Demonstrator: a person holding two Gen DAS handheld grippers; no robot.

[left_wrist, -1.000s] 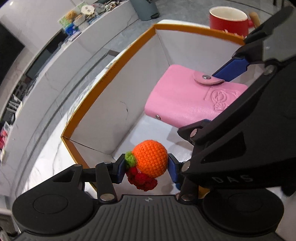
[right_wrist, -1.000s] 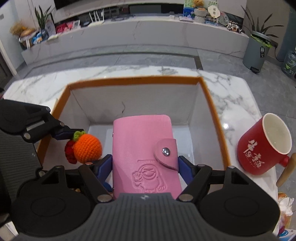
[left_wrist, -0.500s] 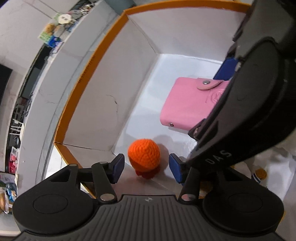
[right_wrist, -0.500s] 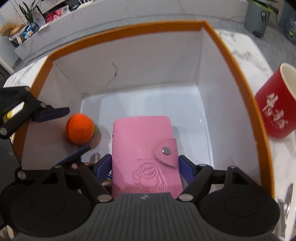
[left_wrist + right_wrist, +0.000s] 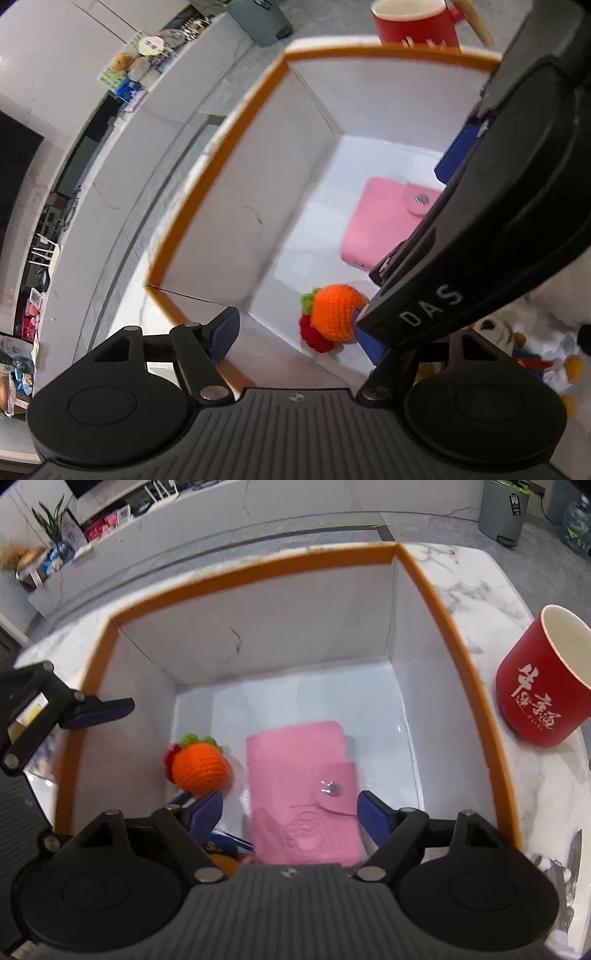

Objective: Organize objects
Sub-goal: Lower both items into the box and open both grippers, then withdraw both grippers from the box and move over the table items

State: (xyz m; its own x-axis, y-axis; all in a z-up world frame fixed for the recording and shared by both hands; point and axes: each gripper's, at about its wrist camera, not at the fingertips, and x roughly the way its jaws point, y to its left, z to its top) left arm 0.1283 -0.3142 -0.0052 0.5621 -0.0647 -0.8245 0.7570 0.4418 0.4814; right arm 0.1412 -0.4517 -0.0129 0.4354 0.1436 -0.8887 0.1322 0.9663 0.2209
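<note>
Both held things are now lying loose on the floor of the white cardboard box with the orange rim (image 5: 439,602), where a second ago each was clamped above it. Both sets of jaws have just been opening. The left gripper (image 5: 295,328) is standing wide apart, gripping nothing; the orange crocheted ball with a green leaf and red tassel (image 5: 334,314) is sitting between its fingers, right against the right-hand one, though contact there is hard to judge. The right gripper (image 5: 288,812) is also spread, its blue pads showing a gap at either side of the pink snap-button card wallet (image 5: 303,775), so it is holding nothing.

Seen from the right wrist, the wallet is resting flat at about 6 o'clock on the box floor, with the ball just beside it at 9 o'clock. A red ceramic mug with white lettering (image 5: 535,698) is standing outside the box at 3 o'clock on the white marble table (image 5: 480,576).

Judging by this, two things are already stowed. What is probably left is lifting both tools clear of the box and dealing with whatever remains outside, the mug perhaps among it.
</note>
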